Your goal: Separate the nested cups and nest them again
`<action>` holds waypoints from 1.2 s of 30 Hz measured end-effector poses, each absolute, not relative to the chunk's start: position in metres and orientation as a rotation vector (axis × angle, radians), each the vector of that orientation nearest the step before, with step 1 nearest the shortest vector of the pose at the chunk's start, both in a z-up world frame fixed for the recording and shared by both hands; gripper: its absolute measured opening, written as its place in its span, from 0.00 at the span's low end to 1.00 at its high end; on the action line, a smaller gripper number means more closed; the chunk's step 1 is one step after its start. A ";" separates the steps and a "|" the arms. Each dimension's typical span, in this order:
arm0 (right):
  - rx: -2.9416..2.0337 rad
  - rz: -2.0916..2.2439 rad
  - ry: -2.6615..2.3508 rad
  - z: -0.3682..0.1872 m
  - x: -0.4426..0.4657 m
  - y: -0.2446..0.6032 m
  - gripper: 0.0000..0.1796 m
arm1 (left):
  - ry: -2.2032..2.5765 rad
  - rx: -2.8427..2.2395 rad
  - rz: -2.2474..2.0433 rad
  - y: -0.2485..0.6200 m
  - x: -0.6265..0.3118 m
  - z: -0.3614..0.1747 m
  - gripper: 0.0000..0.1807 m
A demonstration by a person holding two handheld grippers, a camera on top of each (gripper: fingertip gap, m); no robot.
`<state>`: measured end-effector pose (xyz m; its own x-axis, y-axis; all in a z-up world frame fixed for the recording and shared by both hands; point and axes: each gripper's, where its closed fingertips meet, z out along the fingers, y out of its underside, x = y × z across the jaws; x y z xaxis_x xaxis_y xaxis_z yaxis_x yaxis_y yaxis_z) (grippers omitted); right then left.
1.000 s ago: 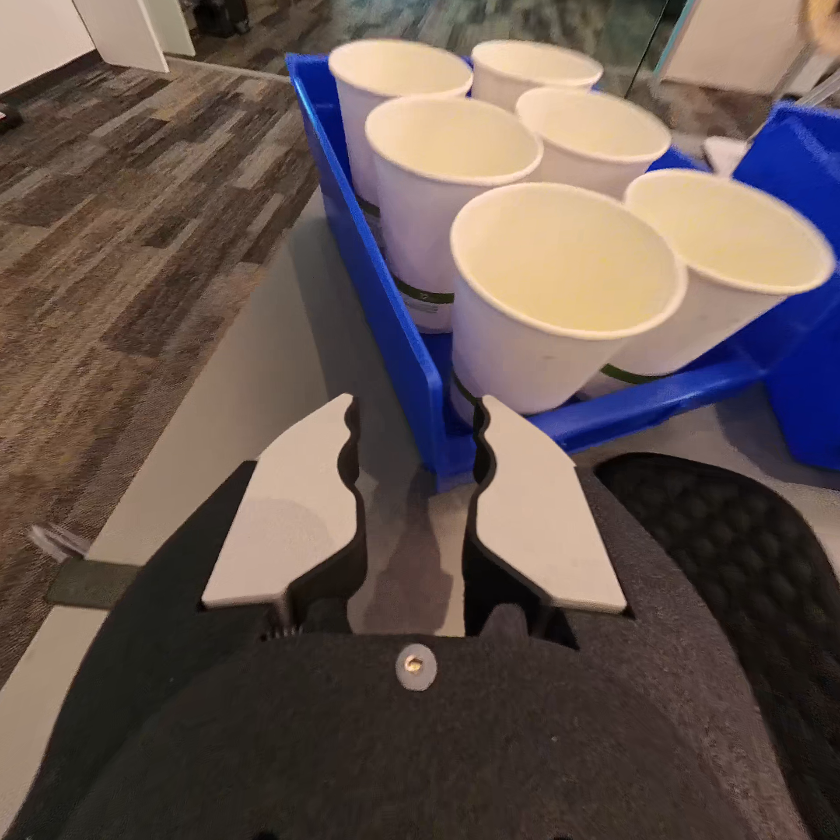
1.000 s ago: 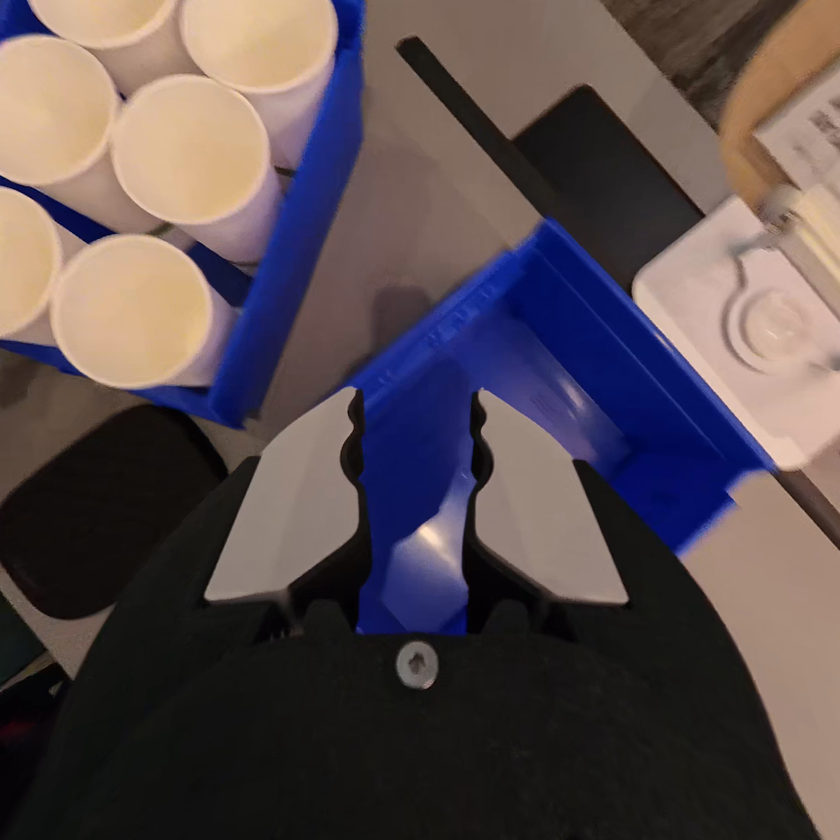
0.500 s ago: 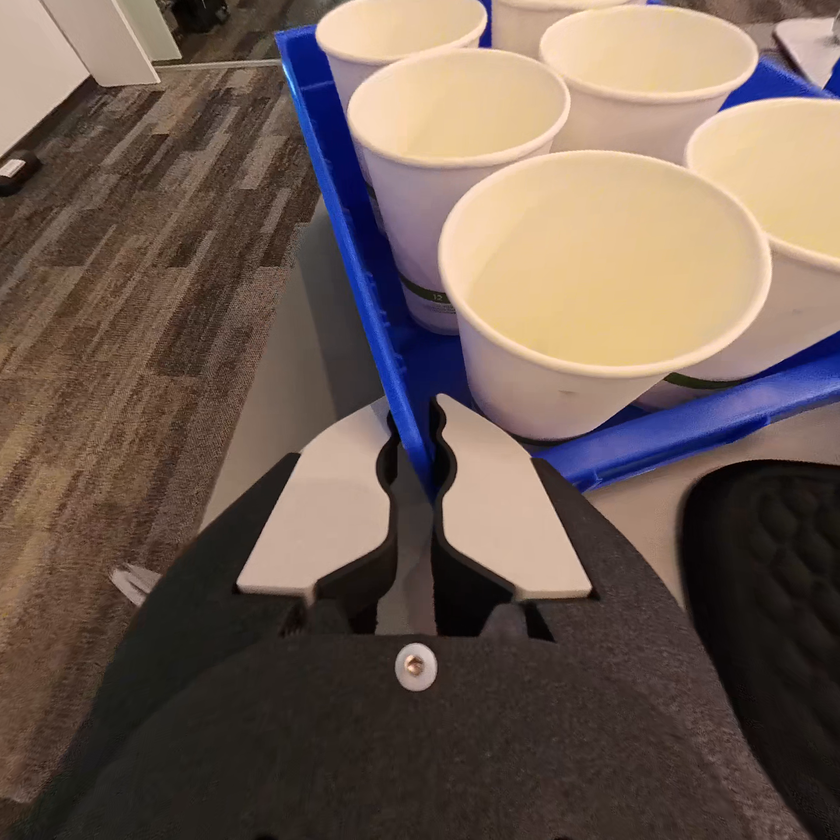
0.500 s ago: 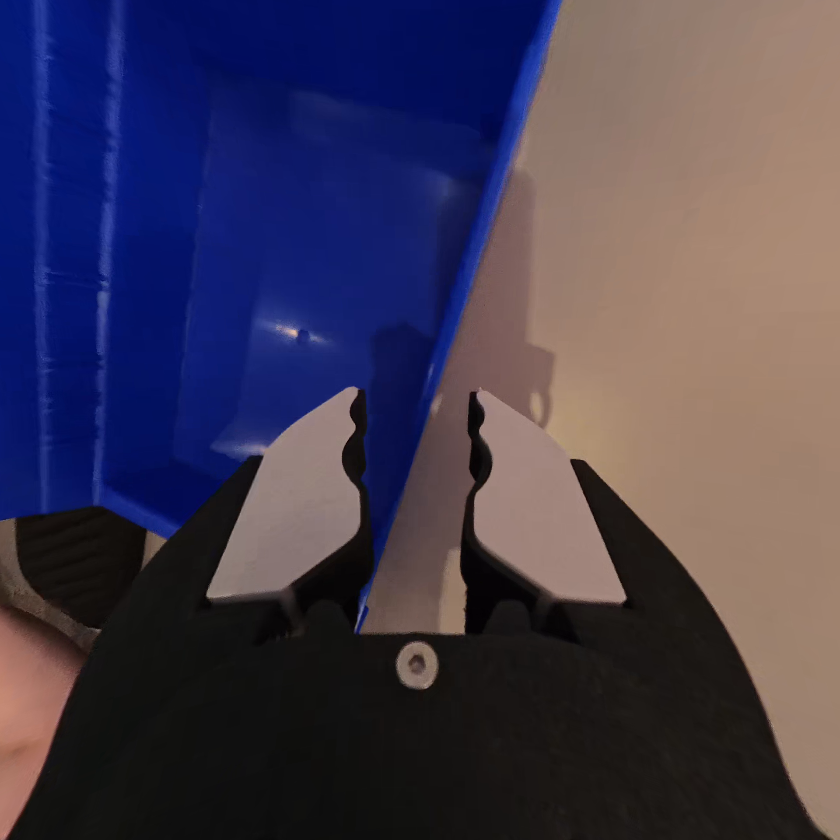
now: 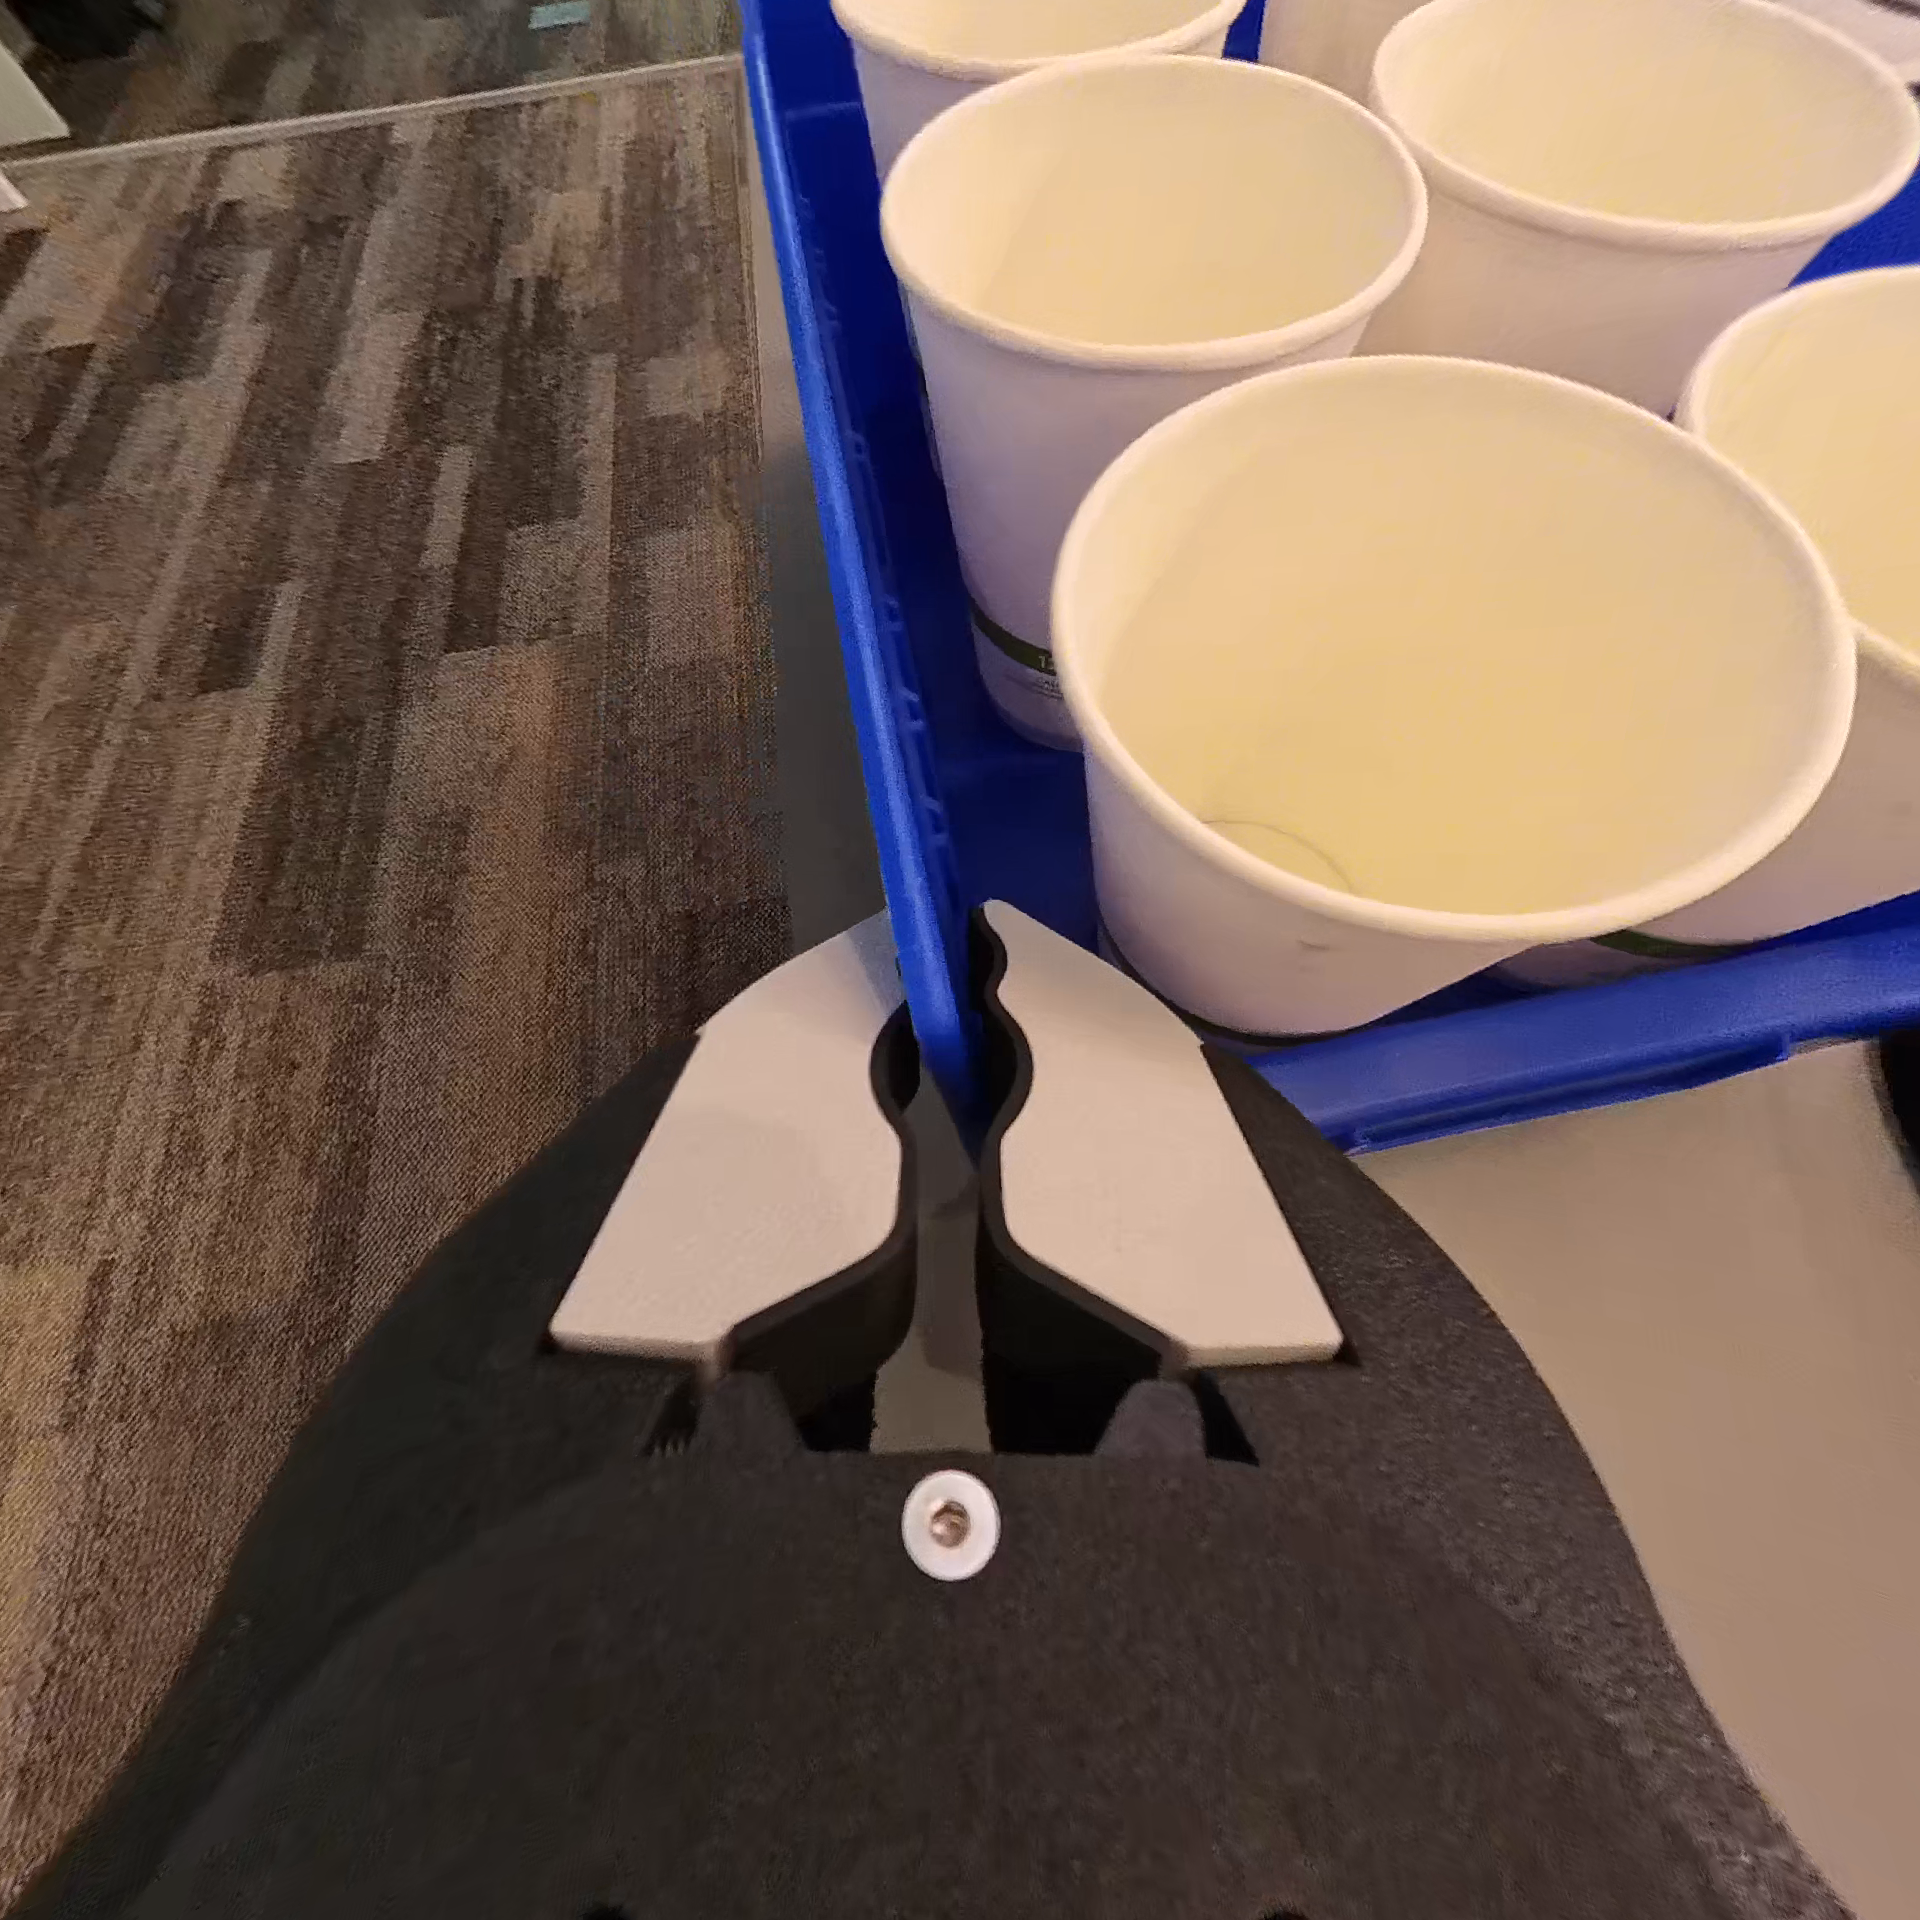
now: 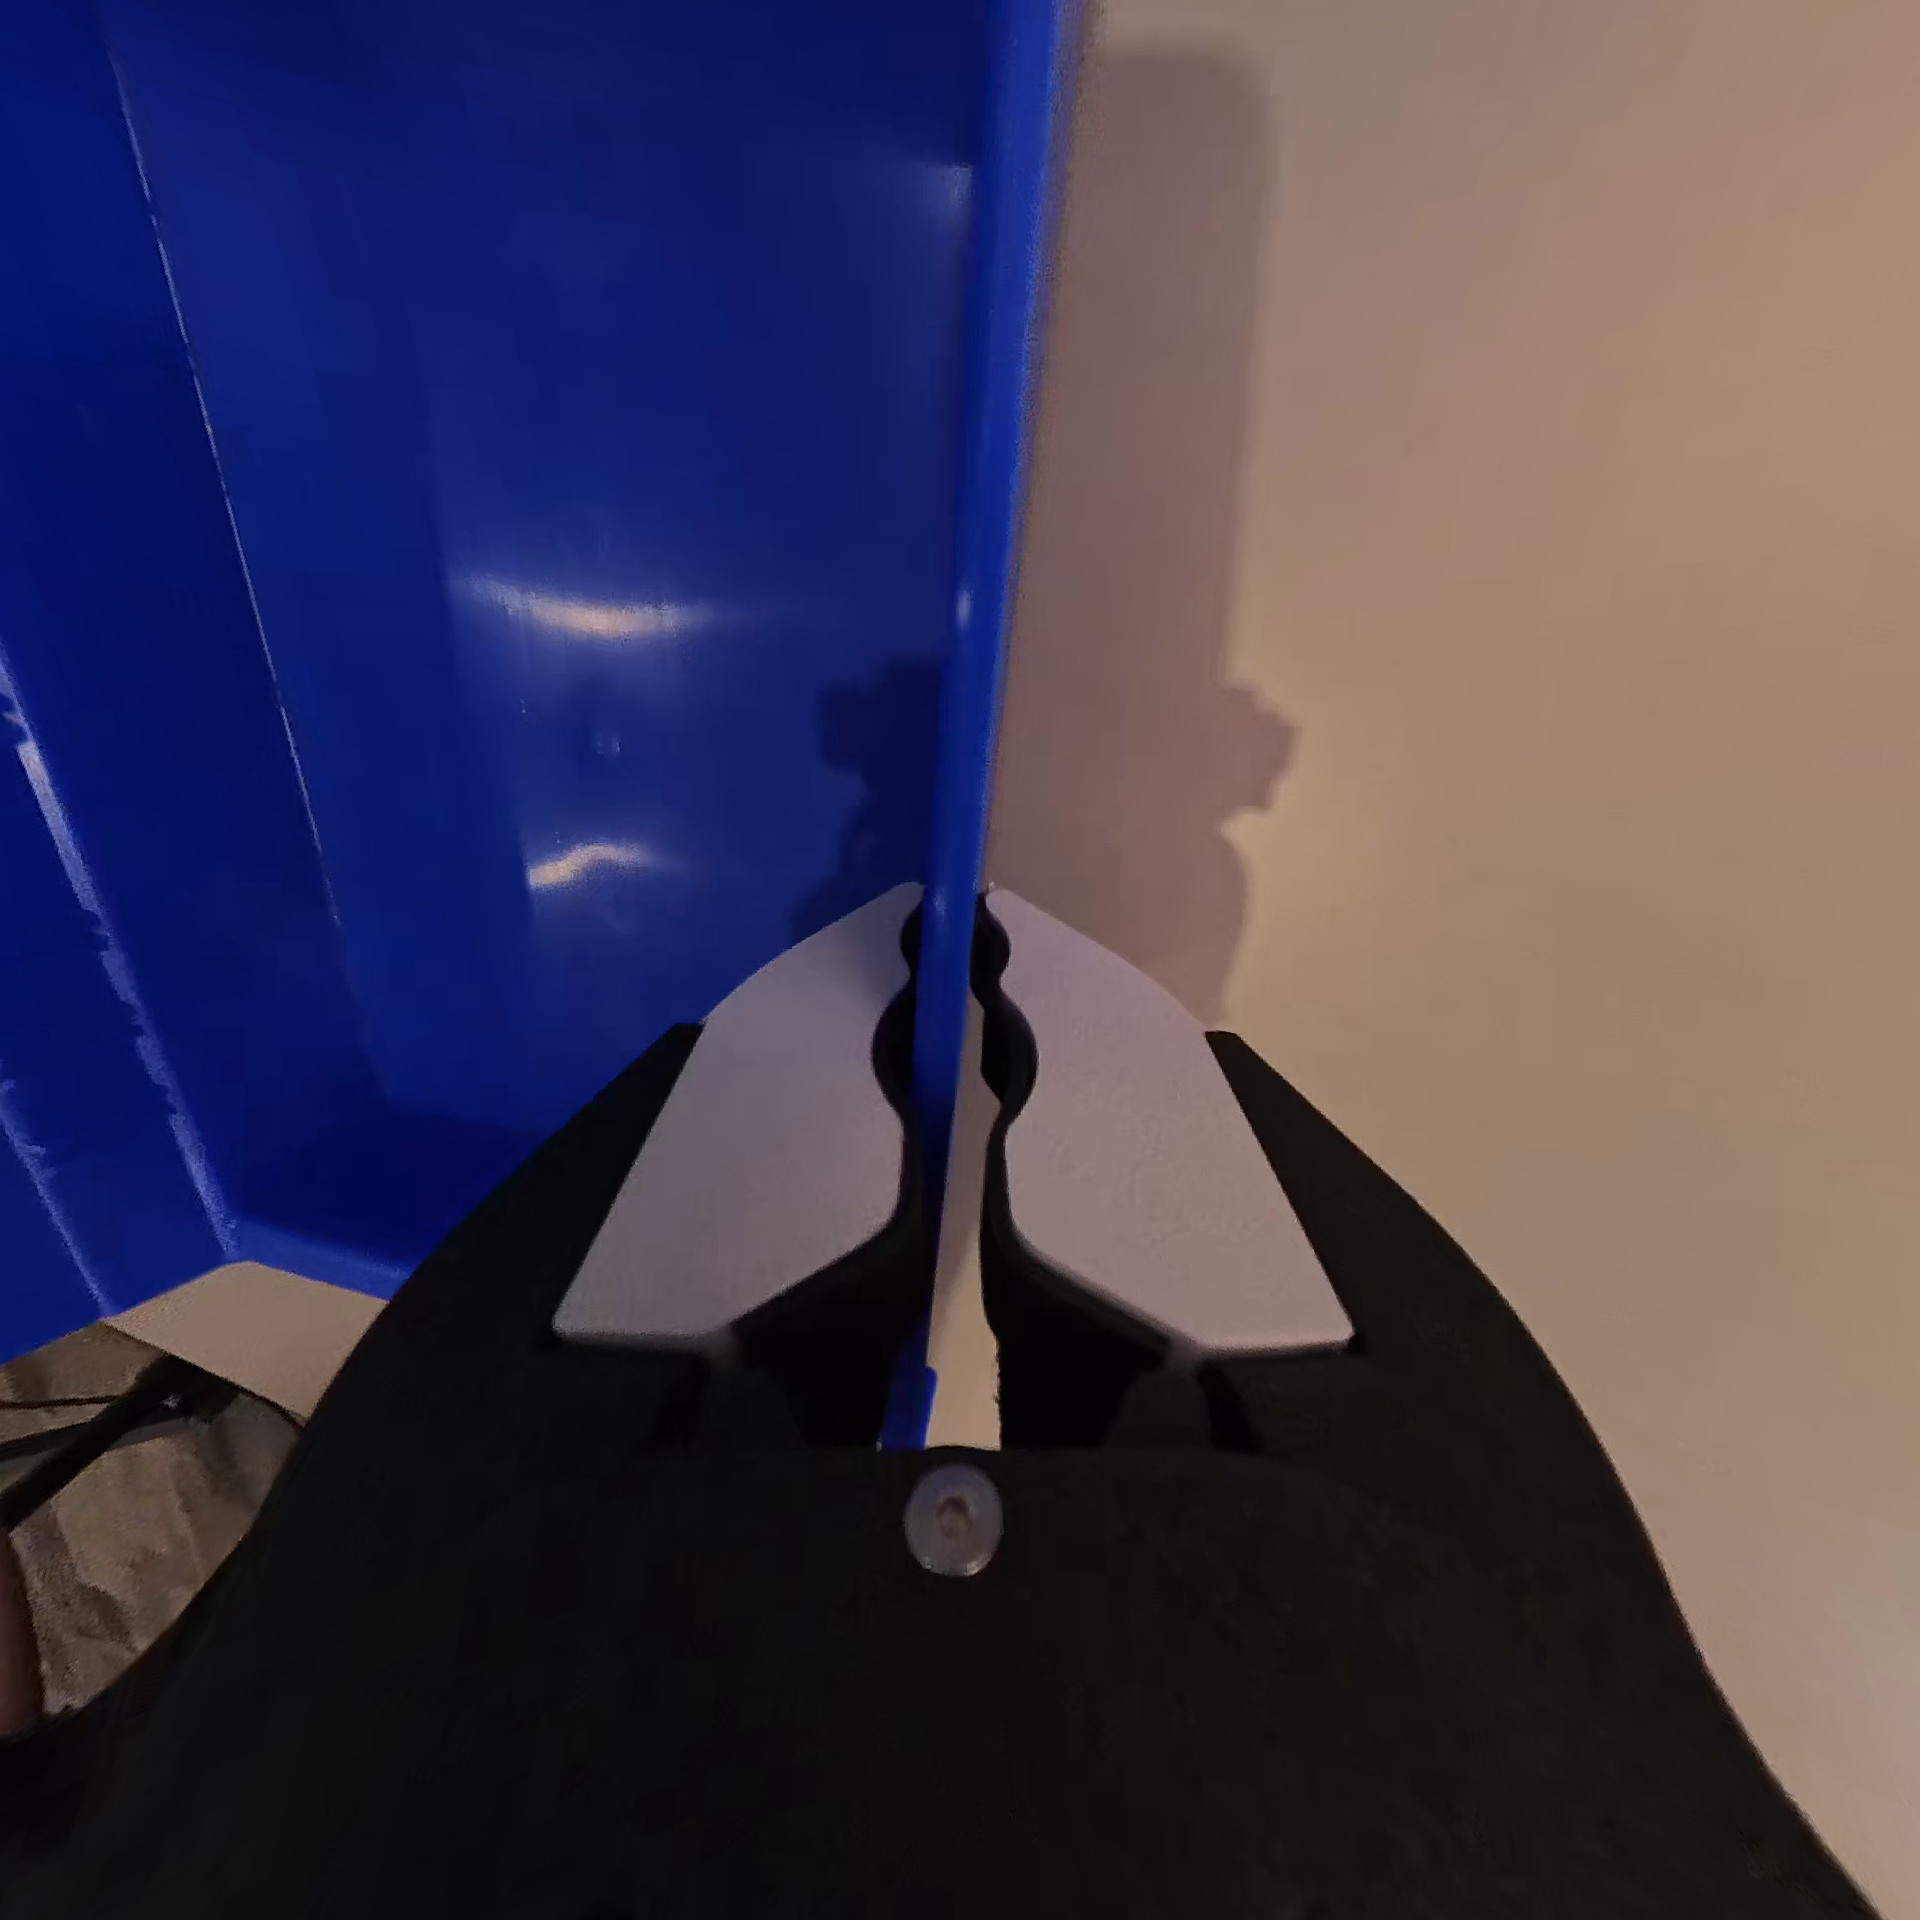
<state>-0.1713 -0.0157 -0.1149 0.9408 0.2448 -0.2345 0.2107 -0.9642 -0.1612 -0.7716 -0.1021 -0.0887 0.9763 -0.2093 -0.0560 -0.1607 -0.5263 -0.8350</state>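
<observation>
Floor [image 5: 343,582]: brown and grey carpet tiles, at the far left of the left wrist view, lower than the table.
Table [image 5: 1621,1351]: a pale grey top; its left edge runs just beside the tray.
Left gripper [image 5: 943,935]: its two grey fingers [image 5: 1122,1164] are closed on the left wall of the tray, near the corner closest to the camera; one finger is outside the wall and one inside.
Blue tray [image 5: 831,343]: a low blue plastic tray that stands on the table and holds the paper cups.
Paper cups: white, upright, open side up, close together in the tray. The nearest cup [image 5: 1455,665] leans a little and is just beside the inner finger. Behind it stands a second cup [image 5: 1143,208] with a green band low on its side. More cups [image 5: 1642,114] fill the right and the back of the tray, partly cut by the picture's edge.
Right gripper [image 6: 951,894]: its fingers [image 6: 769,1132] are closed on the thin right wall of the blue bin, one finger on each side.
Blue bin [image 6: 499,520]: a deeper blue plastic container with a shiny inside; no cup is visible in the part that shows.
Table beside the bin [image 6: 1558,520]: plain and pale, with the shadow of the gripper on it.
</observation>
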 end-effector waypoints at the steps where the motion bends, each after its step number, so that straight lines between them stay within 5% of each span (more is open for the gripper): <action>1: -2.966 0.403 -0.340 -0.115 -0.163 -0.016 0.03 | 0.271 -2.132 -0.064 -0.100 -0.775 -0.089 0.03; 17: -2.985 0.363 -0.105 -0.113 0.031 -0.034 0.03 | 0.190 -2.105 -0.155 -0.093 -0.784 -0.089 0.02; 22: -2.993 0.335 0.022 -0.110 0.109 -0.051 0.02 | 0.088 -2.143 -0.166 -0.097 -0.794 -0.098 0.24; 36: -3.001 0.315 0.156 -0.116 0.276 -0.105 0.03 | 0.063 -2.144 -0.140 -0.140 -0.792 -0.086 0.31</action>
<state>0.2757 -0.1053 -0.1161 0.9730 -0.0896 -0.2127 -0.1147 -0.9874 -0.1086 -0.7923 -0.1396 -0.0860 0.9921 -0.0997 0.0758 0.0091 -0.5459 -0.8378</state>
